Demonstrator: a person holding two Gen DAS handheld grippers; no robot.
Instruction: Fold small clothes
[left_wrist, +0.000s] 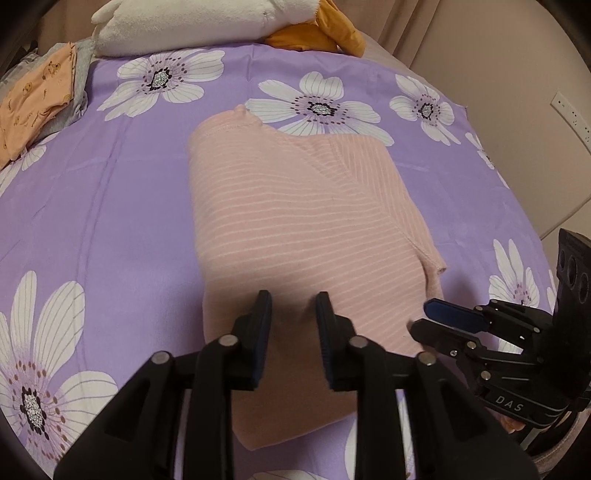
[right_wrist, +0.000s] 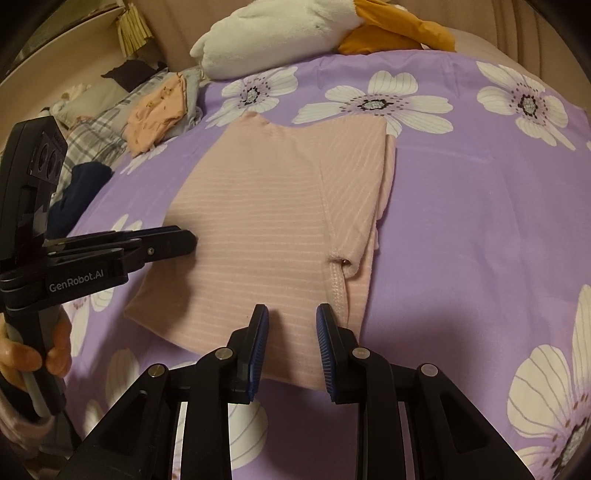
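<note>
Left tongs (left_wrist: 293, 301) and right tongs (right_wrist: 291, 314) are held parted, gripping nothing, over the near hem of the pink garment (left_wrist: 288, 221); its long axis runs near-to-far on the bed (left_wrist: 110, 206), both equally near.

A pale pink garment (left_wrist: 295, 229) with thin white stripes lies on a lilac sheet (left_wrist: 122, 206) printed with large white flowers. Beyond the garment sit a white plush pillow (left_wrist: 199, 26), mustard-orange cloth (left_wrist: 325, 37), and peach printed clothing (left_wrist: 33, 99).
</note>
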